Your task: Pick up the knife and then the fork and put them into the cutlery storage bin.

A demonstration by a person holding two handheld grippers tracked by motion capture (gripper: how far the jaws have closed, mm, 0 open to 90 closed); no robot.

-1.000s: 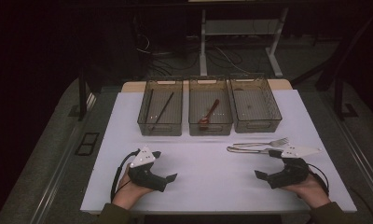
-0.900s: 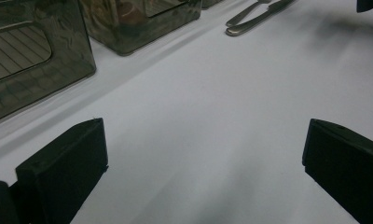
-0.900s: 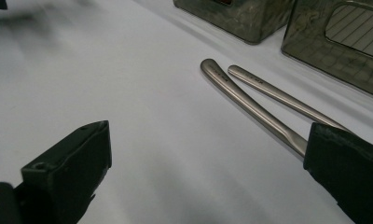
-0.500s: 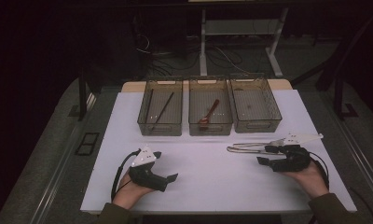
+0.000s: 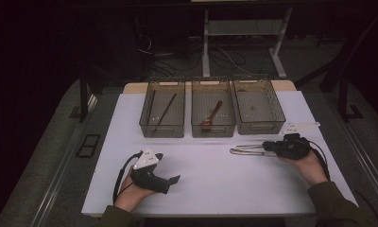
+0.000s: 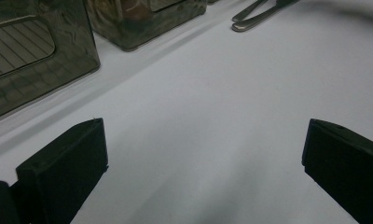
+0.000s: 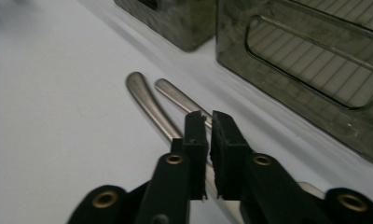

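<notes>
The left gripper [image 5: 170,180] lies low at the near edge of the white table [image 5: 215,189], held in the person's left hand [image 5: 130,191], its jaws spread wide with bare tabletop between them in the left gripper view.

Across from it, well apart, the right gripper [image 7: 208,122] sits on the table in the right hand [image 5: 311,165]. Its jaws are nearly pressed together, a thin slit between them, over two metal utensil handles [image 7: 149,100] that lie side by side, just beside each other, and stretch away beyond its tips. One handle runs in under the tips; whether the pads actually pinch it cannot be told.

Beyond both grippers, three smoky clear bins stand in a row, just beside one another. The left bin [image 5: 162,124] holds dark chopsticks [image 5: 164,111], the middle bin [image 5: 213,126] a reddish spoon [image 5: 210,116], and the right bin [image 5: 265,124] stands just past the right gripper.
</notes>
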